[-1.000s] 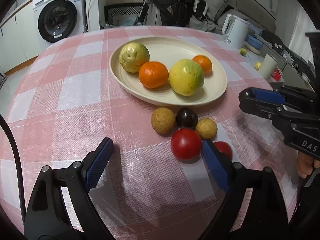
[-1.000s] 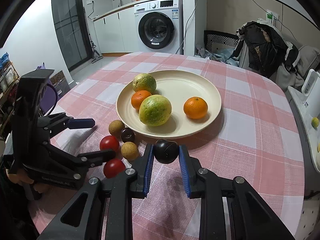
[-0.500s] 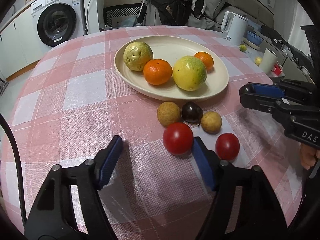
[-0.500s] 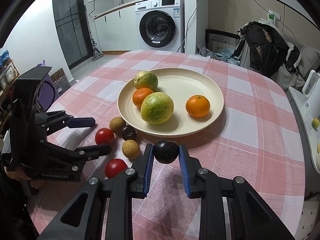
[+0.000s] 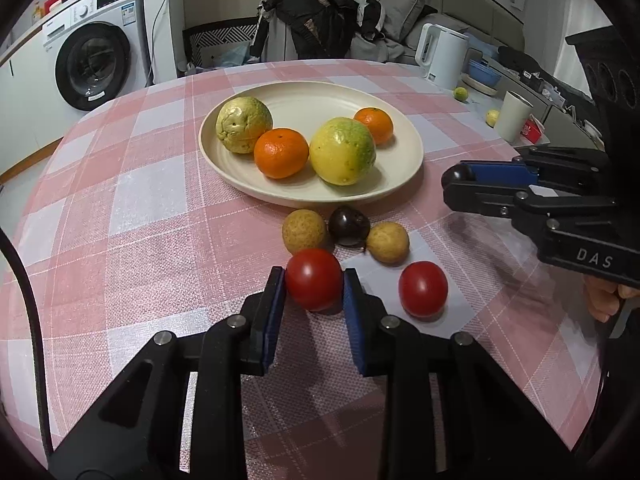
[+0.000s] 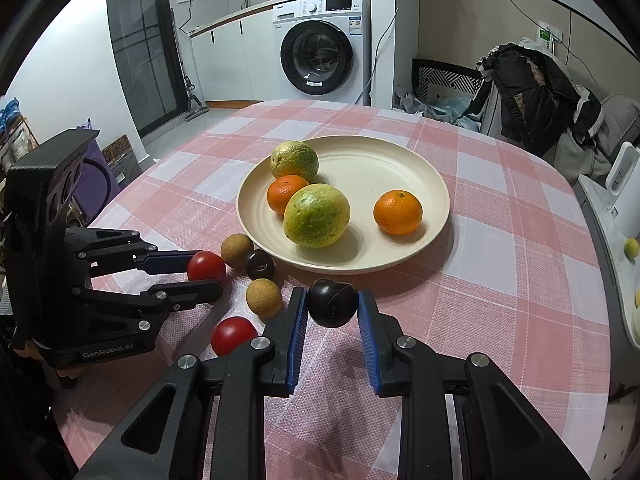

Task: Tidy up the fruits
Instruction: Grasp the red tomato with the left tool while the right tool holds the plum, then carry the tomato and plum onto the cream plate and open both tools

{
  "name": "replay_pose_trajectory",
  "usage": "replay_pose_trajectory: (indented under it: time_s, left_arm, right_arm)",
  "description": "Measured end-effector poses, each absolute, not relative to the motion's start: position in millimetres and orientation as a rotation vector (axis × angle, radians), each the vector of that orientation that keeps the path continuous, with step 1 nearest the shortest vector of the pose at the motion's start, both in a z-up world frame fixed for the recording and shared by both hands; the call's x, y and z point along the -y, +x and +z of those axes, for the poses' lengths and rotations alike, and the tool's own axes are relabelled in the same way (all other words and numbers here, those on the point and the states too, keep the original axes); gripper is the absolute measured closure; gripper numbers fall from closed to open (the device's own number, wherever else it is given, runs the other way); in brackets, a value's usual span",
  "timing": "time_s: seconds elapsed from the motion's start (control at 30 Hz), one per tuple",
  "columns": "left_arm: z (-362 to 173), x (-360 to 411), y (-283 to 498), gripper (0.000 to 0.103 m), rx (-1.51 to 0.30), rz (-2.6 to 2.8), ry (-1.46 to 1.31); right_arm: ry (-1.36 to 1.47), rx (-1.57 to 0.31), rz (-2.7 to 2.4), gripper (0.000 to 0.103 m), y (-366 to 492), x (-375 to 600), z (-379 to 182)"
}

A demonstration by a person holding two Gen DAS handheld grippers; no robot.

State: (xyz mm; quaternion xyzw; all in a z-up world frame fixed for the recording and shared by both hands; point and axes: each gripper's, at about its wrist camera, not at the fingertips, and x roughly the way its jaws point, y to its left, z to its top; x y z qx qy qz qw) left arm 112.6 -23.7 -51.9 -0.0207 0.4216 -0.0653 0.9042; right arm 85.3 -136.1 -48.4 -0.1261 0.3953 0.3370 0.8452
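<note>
A: What's biggest here?

B: The table (image 5: 120, 208) under its pink-checked cloth. Take the cream plate (image 5: 404, 160) on it as the landmark.

A: And on the plate?

B: Two guavas: one (image 5: 244, 124) at the far left side of the plate, a bigger one (image 5: 343, 151) at its near edge. An orange (image 5: 281, 153) sits between them, touching both. A smaller orange (image 5: 374, 125) is behind the bigger guava, to the right.

A: The grippers?

B: The left gripper (image 5: 314, 286) is just in front of the plate, its blue pads pressed against both sides of a tomato (image 5: 314, 284) that sits on the cloth. The right gripper (image 6: 332, 304) is at the plate's near-right edge, pads clamped on a dark plum (image 6: 332, 302). Whether that plum touches the cloth, I cannot tell.

A: What's loose?

B: A small cluster just off the plate's front rim: a tan fruit (image 5: 304, 231), a second dark plum (image 5: 349, 225) and another tan fruit (image 5: 387, 242), side by side and touching. A second tomato (image 5: 423, 289) lies a little further from the plate, just right of the gripped one and apart from it.
</note>
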Motion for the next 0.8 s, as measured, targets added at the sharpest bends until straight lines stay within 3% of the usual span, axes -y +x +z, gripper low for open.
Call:
replay_pose_trajectory:
  time_s: [0.8]
  left_arm:
    - [-13,24,94,0.078,-0.716,-0.137,-0.057]
  right_arm:
    - [-0.194,-0.759,0.722,0.077,86,143,-37]
